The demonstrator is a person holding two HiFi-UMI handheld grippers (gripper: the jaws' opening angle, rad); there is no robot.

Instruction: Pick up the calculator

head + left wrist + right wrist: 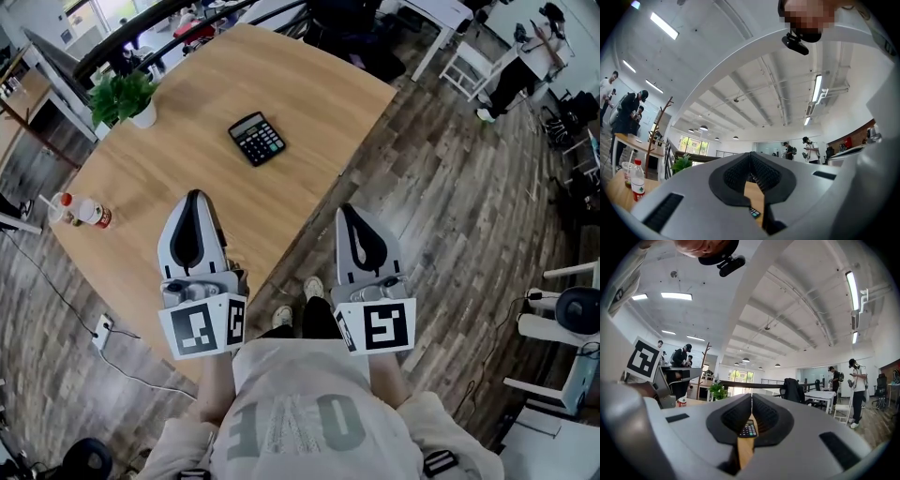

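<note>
The black calculator [257, 138] lies flat in the middle of the round wooden table [309, 94], keys up. My left gripper [195, 197] is over the table's near part, short of the calculator, with its jaws shut and nothing in them. The right gripper [345, 210] is just off the table's right edge, above the floor, also shut and empty. In the left gripper view a sliver of the calculator [754, 212] shows through the gap below the closed left gripper [751, 153]. Seen from the right gripper [752, 394], the calculator [749, 428] lies straight ahead.
A potted plant [127, 97] stands at the table's far left. A bottle [91, 213] and a cup [58, 206] sit at its left edge. A white chair [466, 64] and other desks stand beyond, and people are in the distance. My feet are by the table's near edge.
</note>
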